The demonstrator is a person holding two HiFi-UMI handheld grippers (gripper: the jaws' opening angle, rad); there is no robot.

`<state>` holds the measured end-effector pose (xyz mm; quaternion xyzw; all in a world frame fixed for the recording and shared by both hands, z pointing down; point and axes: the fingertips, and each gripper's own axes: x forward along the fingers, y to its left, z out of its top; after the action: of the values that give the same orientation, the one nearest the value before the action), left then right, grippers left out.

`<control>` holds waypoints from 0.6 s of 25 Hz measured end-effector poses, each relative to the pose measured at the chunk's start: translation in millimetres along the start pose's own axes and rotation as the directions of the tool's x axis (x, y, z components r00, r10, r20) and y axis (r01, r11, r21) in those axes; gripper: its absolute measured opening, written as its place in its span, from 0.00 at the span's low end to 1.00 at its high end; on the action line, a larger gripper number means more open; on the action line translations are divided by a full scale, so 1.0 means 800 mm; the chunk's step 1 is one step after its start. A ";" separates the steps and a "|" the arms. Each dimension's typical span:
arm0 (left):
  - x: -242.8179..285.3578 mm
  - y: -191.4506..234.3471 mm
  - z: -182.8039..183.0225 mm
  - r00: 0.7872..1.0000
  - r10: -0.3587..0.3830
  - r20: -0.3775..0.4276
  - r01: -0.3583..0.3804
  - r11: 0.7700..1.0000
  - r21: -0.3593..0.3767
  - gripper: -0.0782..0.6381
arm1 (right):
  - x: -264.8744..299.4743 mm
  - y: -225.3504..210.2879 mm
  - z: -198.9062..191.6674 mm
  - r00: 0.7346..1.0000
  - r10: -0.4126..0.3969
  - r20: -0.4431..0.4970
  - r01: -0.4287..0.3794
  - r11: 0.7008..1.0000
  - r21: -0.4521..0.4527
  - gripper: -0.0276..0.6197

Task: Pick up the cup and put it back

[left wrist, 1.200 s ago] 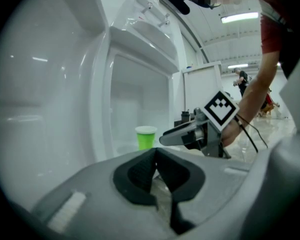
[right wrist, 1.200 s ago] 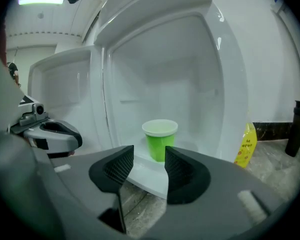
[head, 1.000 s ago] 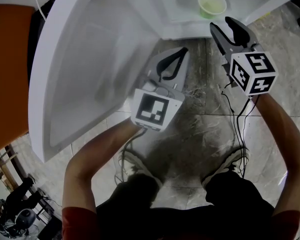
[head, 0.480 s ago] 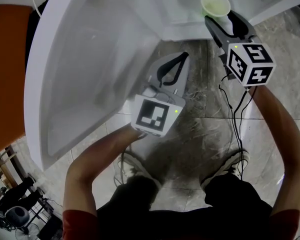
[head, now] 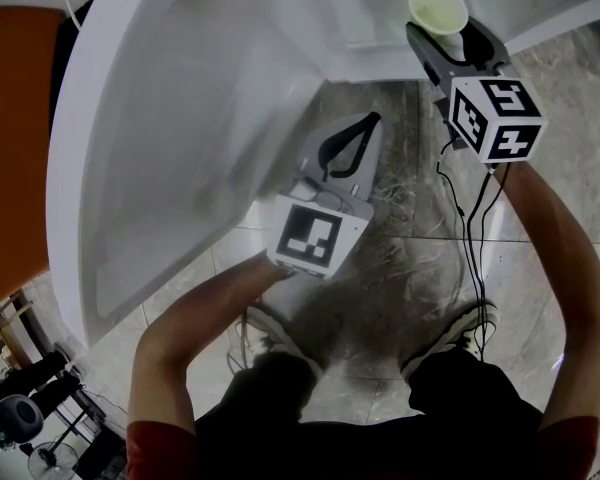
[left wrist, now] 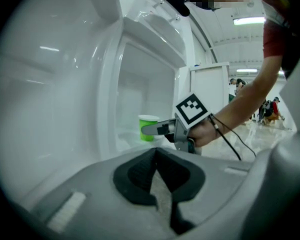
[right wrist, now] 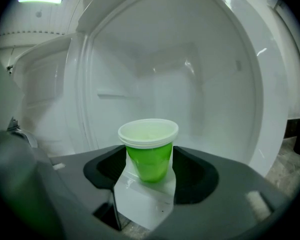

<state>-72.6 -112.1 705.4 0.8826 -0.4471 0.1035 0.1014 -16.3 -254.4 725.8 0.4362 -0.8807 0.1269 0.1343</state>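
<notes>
A green cup with a white rim [right wrist: 149, 149] stands upright on the white fridge shelf [head: 365, 28]. It also shows in the head view as the cup [head: 438, 8] and in the left gripper view as the cup [left wrist: 148, 126]. My right gripper [head: 450, 38] reaches into the fridge. Its jaws have just been opening and now stand wide, one on each side of the cup's lower half, and I see no pad pressing on it. My left gripper [head: 363, 123] hangs shut and empty over the floor, beside the open door.
The white fridge door [head: 170, 128] swings open at the left, close to my left gripper. Below are marbled floor tiles [head: 400, 258], black cables [head: 470, 218] and the person's shoes. An orange panel [head: 15, 138] stands at the far left.
My right gripper has moved forward into the fridge and opened wider, so the cup now stands between its jaws. The left gripper has barely moved.
</notes>
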 end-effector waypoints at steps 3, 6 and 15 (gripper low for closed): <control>-0.002 0.001 -0.002 1.000 0.004 -0.003 -0.004 1.000 -0.004 0.11 | 0.001 -0.001 0.001 1.000 -0.007 0.005 0.007 1.000 0.001 0.46; -0.004 0.002 -0.004 1.000 0.005 -0.006 -0.005 1.000 -0.006 0.11 | 0.001 -0.001 0.004 1.000 -0.014 0.023 0.014 1.000 0.004 0.46; -0.010 0.006 0.002 1.000 0.017 0.002 -0.017 1.000 -0.004 0.11 | -0.006 0.006 0.007 1.000 0.009 0.024 -0.009 1.000 -0.004 0.46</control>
<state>-81.1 -109.6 702.4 0.8788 -0.4548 0.1026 0.1019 -18.6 -250.0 718.2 0.4335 -0.8844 0.1206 0.1239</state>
